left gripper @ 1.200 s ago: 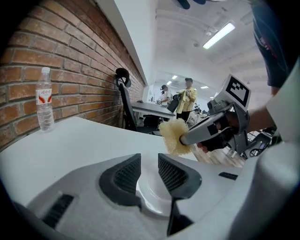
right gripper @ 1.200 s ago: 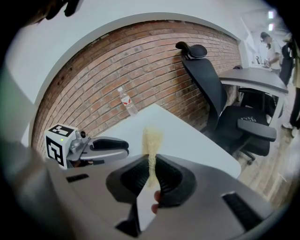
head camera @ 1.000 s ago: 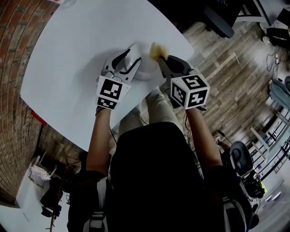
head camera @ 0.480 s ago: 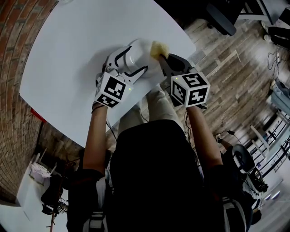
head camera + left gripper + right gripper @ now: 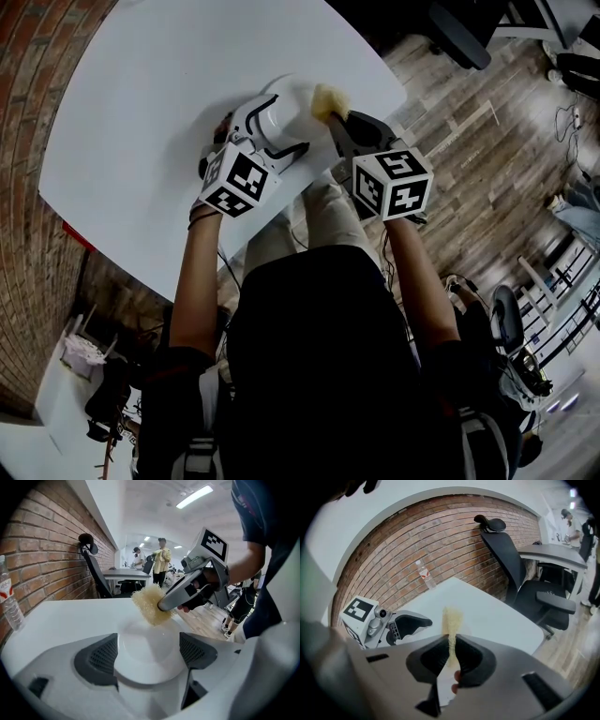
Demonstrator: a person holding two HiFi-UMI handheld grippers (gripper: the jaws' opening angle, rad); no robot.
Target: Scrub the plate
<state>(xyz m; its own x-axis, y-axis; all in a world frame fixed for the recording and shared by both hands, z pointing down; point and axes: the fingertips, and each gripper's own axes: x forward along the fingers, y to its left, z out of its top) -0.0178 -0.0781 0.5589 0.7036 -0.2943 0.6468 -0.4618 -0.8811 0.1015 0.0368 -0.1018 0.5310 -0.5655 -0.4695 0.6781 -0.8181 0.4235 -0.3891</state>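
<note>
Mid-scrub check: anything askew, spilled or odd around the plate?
The jaws of the left gripper have just been opening and stand clear either side of the round white plate, so nothing steadies it while the right gripper holds the yellow sponge at its far rim. No spill or damage.

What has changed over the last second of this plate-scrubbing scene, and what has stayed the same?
The left gripper has moved forward over the plate, and its jaws have just been opening wide. The plate now lies between the parted pads. The right gripper stays where it was, shut on the yellow sponge by the plate's far edge.
</note>
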